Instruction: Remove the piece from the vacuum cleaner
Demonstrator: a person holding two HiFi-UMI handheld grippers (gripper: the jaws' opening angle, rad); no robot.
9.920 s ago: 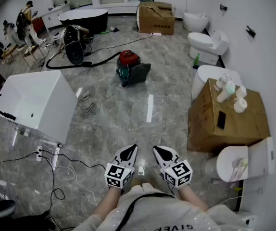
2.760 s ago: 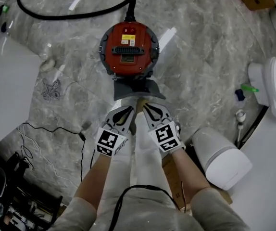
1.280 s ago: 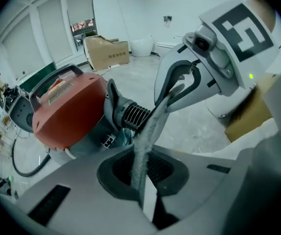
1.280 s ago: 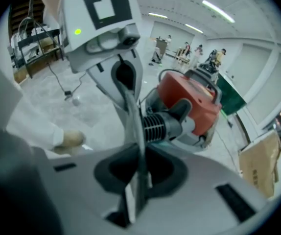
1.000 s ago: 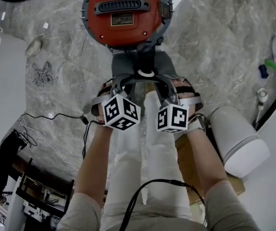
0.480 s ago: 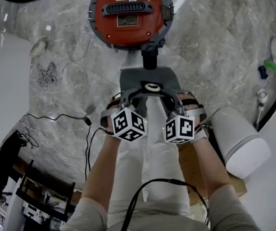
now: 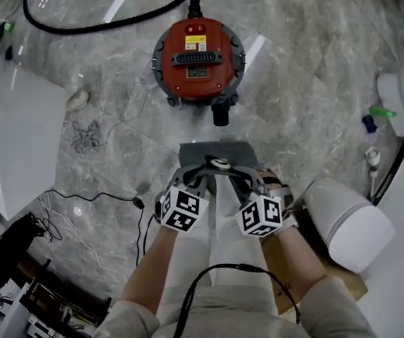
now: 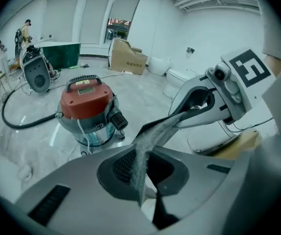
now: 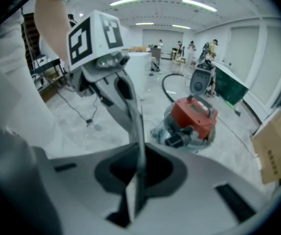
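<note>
Both tools (image 7: 202, 178) (image 7: 237, 178) nose-down on piece (image 7: 216, 151)

The vacuum cleaner (image 7: 198, 62) is a round drum with a red lid, black carry handle and clear lower body. It stands upright on the floor (image 7: 314, 83), with a black hose (image 7: 103, 25) at its far side and its near port (image 7: 220, 113) bare. The piece (image 7: 215, 153), a flat grey panel with a white ring, is detached. It is gripped at opposite edges by the left tongs (image 7: 203, 173) and right tongs (image 7: 236, 174), near the drum.

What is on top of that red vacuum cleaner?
The red vacuum cleaner carries a black handle and a yellow label on its lid. What is inside is covered by that lid.
</note>
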